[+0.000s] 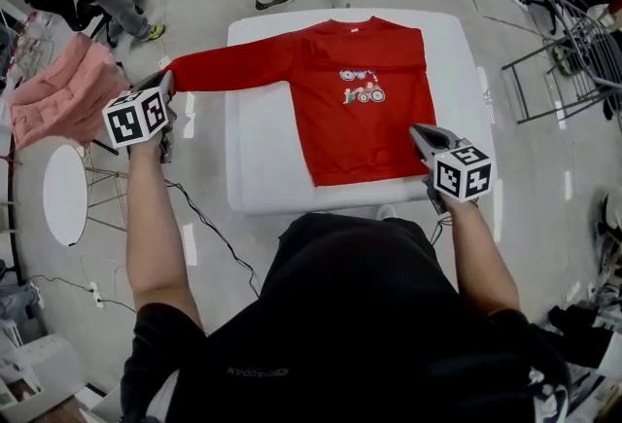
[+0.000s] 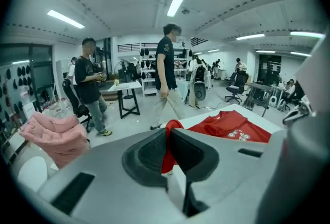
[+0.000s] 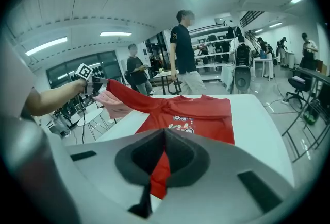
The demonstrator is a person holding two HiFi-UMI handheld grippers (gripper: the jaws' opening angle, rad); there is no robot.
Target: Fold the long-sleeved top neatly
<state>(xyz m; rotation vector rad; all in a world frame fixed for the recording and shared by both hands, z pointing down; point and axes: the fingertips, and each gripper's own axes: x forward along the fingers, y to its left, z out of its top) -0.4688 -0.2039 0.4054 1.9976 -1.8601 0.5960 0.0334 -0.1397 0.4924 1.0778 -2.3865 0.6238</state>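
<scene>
Long-sleeved top [image 1: 364, 100]: lying flat on white table [image 1: 258, 173], one sleeve stretching out toward nine o'clock. Pinching its cuff in left gripper [image 1: 165, 86], clamping the hem at five o'clock in right gripper [image 1: 420, 132]. Probably best sweeping that sleeve taut toward three o'clock, laying it square.

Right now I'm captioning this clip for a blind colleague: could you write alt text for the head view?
A red top lies flat on a white table, one sleeve stretched out past the table's edge by the left gripper. The right gripper pinches the top's near corner.
</scene>
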